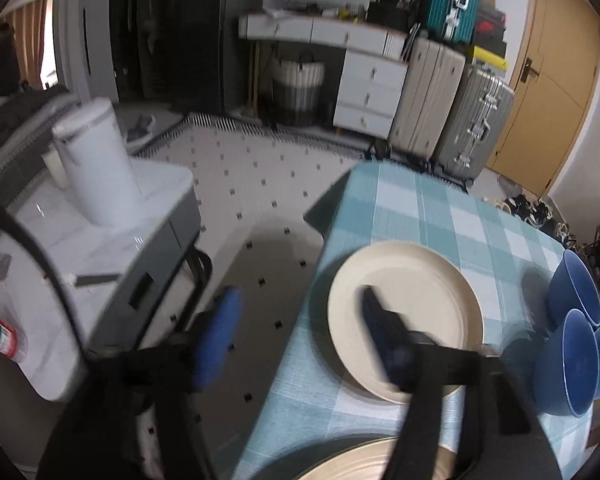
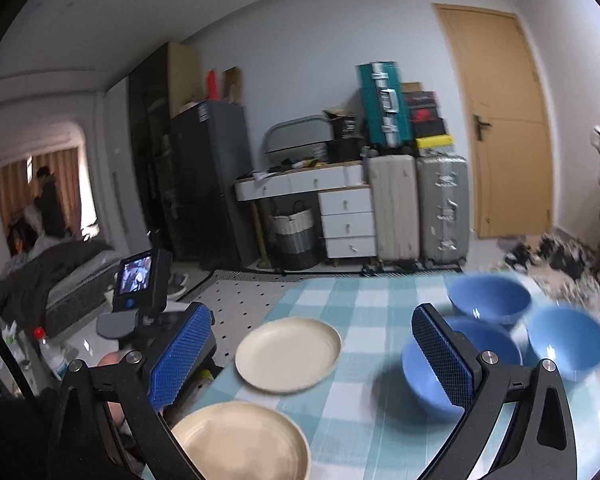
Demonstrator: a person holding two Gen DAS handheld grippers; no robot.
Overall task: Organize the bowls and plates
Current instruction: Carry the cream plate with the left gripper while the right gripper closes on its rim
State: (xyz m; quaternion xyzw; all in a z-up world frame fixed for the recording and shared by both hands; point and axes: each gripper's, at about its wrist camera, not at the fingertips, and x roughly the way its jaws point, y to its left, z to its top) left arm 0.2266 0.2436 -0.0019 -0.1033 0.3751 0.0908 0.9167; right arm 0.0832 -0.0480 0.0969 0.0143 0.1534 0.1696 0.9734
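- Table (image 2: 380,300), covered in a teal-and-white check cloth, is seen to carry all the crockery: two cream plates toward its left edge, three blue bowls clustered toward its right.
- Step in hand is judged to be the opening approach; nothing is stacked yet and nothing is held by either tool.
- Far plate (image 1: 416,280) is overlapped by one finger of the left gripper (image 1: 300,344); the other finger hangs beyond the table edge, over the floor. The jaws are spread wide and empty. Contact with the plate cannot be confirmed through the blur.
- Near plate (image 2: 240,440) lies at the table's front left, just beside the far plate (image 2: 288,354) but apart from it.
- Bowls (image 2: 488,300) are grouped close together, the nearest partly hidden behind one finger of the right gripper (image 2: 314,360), which is parted wide and carries nothing.
- Next move is judged to call for a rim grasp of one plate and its placement on the other.
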